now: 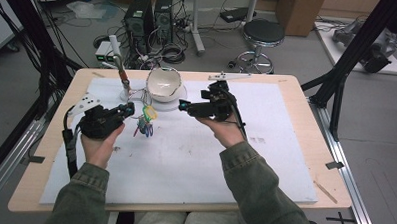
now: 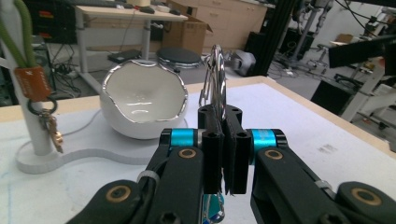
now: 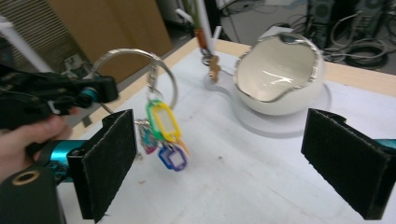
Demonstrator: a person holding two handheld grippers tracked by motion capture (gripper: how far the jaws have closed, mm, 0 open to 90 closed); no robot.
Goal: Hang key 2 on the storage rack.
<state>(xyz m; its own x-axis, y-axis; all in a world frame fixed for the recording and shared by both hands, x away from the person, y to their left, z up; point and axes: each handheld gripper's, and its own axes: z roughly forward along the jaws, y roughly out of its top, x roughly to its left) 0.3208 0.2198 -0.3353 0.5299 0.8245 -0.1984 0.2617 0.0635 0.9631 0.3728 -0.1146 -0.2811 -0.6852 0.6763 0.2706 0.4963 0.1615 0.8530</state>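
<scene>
While the left tool (image 1: 128, 109) pinches the key ring (image 3: 135, 70) with tags (image 3: 163, 122) hanging just in front of the bowl (image 1: 163, 84), the right tool (image 1: 184, 106) stands spread, empty; ring lifted, placement likely still left.

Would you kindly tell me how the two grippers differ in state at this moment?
The left gripper is shut on the key ring, from which coloured tags hang; the right gripper stands wide open, holding nothing. The left sits beside the tags, the right near the white bowl. Both are hand-held above the table.
</scene>
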